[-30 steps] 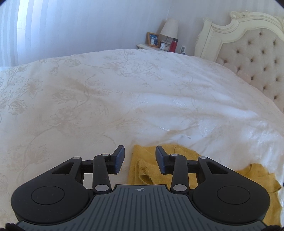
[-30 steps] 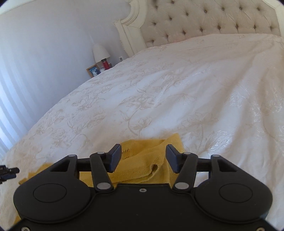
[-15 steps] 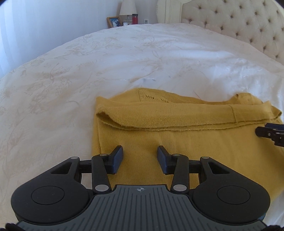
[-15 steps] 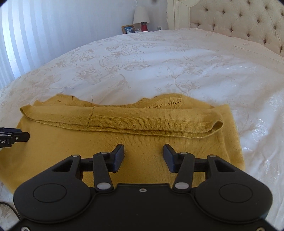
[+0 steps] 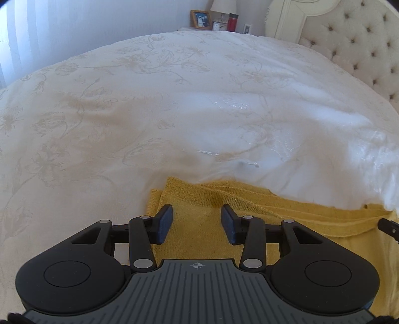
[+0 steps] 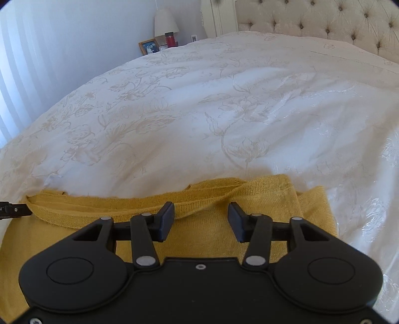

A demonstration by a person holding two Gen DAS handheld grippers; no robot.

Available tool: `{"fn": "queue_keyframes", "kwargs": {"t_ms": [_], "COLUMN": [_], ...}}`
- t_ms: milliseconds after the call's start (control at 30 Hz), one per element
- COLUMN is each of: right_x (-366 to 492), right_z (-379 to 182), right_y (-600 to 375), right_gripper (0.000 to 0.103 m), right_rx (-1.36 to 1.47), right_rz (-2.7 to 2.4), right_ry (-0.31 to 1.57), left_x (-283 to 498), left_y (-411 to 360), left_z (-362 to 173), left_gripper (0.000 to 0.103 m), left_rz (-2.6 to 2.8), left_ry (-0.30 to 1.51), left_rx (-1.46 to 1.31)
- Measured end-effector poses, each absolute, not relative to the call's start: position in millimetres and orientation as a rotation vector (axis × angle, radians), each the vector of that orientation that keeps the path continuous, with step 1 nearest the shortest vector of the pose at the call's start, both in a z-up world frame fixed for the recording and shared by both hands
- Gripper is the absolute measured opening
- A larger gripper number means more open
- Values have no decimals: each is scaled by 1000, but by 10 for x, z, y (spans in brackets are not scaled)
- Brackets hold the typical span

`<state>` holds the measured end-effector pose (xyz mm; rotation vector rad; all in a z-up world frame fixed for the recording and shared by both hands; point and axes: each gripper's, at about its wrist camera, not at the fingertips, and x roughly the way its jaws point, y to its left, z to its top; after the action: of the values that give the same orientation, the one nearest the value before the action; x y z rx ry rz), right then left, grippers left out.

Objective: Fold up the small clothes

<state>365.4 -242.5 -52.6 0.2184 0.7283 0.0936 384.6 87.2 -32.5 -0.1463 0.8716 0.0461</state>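
Observation:
A mustard-yellow knit garment (image 5: 286, 211) lies flat on the white bed, its far edge folded over into a band. It also shows in the right wrist view (image 6: 209, 214). My left gripper (image 5: 197, 223) is open and empty, low over the garment's left end. My right gripper (image 6: 201, 221) is open and empty, low over the garment's right end. The tip of the right gripper shows at the right edge of the left wrist view (image 5: 389, 225). The tip of the left gripper shows at the left edge of the right wrist view (image 6: 12, 210).
The white floral bedspread (image 5: 174, 99) stretches away beyond the garment. A tufted cream headboard (image 6: 324, 17) stands at the far right. A nightstand with a lamp (image 6: 165, 22), a photo frame (image 5: 200, 19) and a red cup (image 5: 232, 19) is at the back.
Both grippers have come down and forward toward the garment's folded far edge, so less of the garment shows than half a second ago. Both stay open.

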Motion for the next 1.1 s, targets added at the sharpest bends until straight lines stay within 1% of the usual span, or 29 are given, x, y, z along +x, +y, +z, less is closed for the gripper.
{"fn": "queue_keyframes", "kwargs": {"t_ms": [100,233,400,500,633,767,900,1000,1100], "right_x": [3518,3412,3658,3948,3916,3641,3244,2868,2686], "right_z": [-520,-600,-603,-568,-452,-463,-669,-758,-741], "right_y": [-2460,-2404,-2326,-2362,-2567,-2635,-2640,-2696,-2858], "right_gripper": [57,57,57,57,57,57,57,57,57], "right_rx": [206,115,41,84,218,198,97,15,86], "right_rz": [106,113,63,34,30,79,90,54,32], "right_ry": [716,742,747,791,750,756,821,790,804], "left_x": [3730,3592,3821,4030,4046,3772,3335,2987,2766], "left_y": [858,766,585,551,608,609,537,490,423], "left_z": [-265,-311,-421,-437,-323,-256,-403,-468,-495], "left_gripper": [41,42,42,42,42,42,42,49,54], "left_rz": [28,-6,-7,30,35,-24,-103,-107,-106], "left_ry": [857,873,912,949,925,922,988,945,910], "left_rx": [-153,-129,-69,-62,-70,-74,-72,-27,57]}}
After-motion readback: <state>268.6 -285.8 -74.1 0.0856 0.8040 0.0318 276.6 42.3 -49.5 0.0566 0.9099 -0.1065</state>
